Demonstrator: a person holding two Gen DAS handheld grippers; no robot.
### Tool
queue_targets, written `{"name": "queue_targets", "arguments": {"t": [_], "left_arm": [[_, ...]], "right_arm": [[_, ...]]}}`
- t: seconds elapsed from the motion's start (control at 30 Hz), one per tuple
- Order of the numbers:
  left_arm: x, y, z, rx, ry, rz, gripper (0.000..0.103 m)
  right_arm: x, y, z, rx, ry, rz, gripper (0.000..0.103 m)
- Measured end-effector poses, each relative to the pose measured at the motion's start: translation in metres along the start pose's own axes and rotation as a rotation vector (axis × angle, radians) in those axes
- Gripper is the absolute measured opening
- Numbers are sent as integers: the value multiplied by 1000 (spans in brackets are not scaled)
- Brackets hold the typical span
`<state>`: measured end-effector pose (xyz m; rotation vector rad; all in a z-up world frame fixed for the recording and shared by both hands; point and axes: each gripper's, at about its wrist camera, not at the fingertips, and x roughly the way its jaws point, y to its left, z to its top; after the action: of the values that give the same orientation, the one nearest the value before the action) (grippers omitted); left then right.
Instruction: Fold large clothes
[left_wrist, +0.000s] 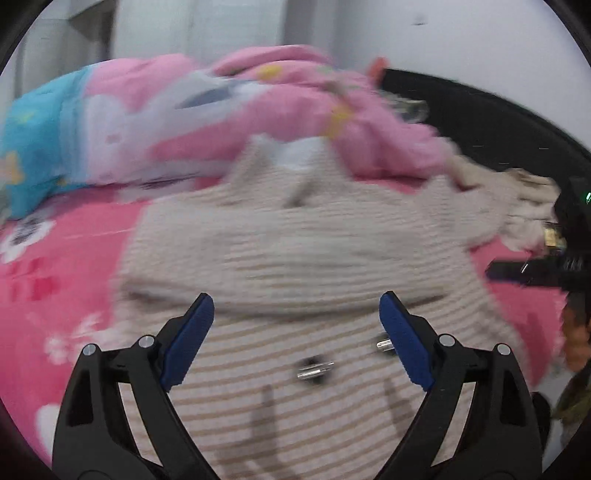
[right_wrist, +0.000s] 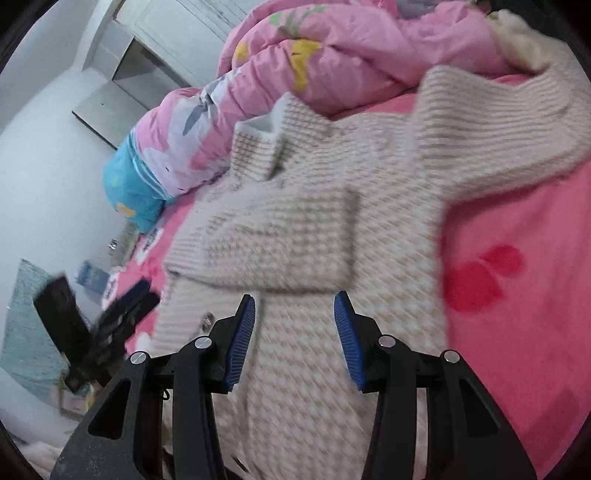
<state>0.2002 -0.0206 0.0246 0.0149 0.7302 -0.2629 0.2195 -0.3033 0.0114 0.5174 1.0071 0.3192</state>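
A cream and beige striped knit sweater (left_wrist: 295, 236) lies spread on a pink bed sheet (left_wrist: 66, 280). One sleeve is folded across its chest (right_wrist: 280, 236); the other sleeve (right_wrist: 517, 122) stretches out to the far right. My left gripper (left_wrist: 296, 306) is open and empty, hovering over the sweater's lower body. My right gripper (right_wrist: 294, 306) is open and empty above the sweater's lower part, just below the folded sleeve. The right gripper also shows at the right edge of the left wrist view (left_wrist: 546, 273), and the left gripper shows at the left of the right wrist view (right_wrist: 110, 317).
A bunched pink quilt (left_wrist: 258, 107) with a blue end (left_wrist: 33, 147) lies along the far side of the sweater. A dark headboard (left_wrist: 480, 114) stands at the back right. White cabinets (right_wrist: 122, 74) and a wall lie beyond the bed.
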Motion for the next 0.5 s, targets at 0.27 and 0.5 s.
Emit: {"name": "queue_targets", "arguments": {"t": [0.27,0.5], "left_arm": [[26,91,-32,-123,164,262,76],[38,127,-50,-236,208,235,62]], "right_arm": [[79,-11,46,70,117,-158,44],[98,-3,44,14,180,-207,13]]}}
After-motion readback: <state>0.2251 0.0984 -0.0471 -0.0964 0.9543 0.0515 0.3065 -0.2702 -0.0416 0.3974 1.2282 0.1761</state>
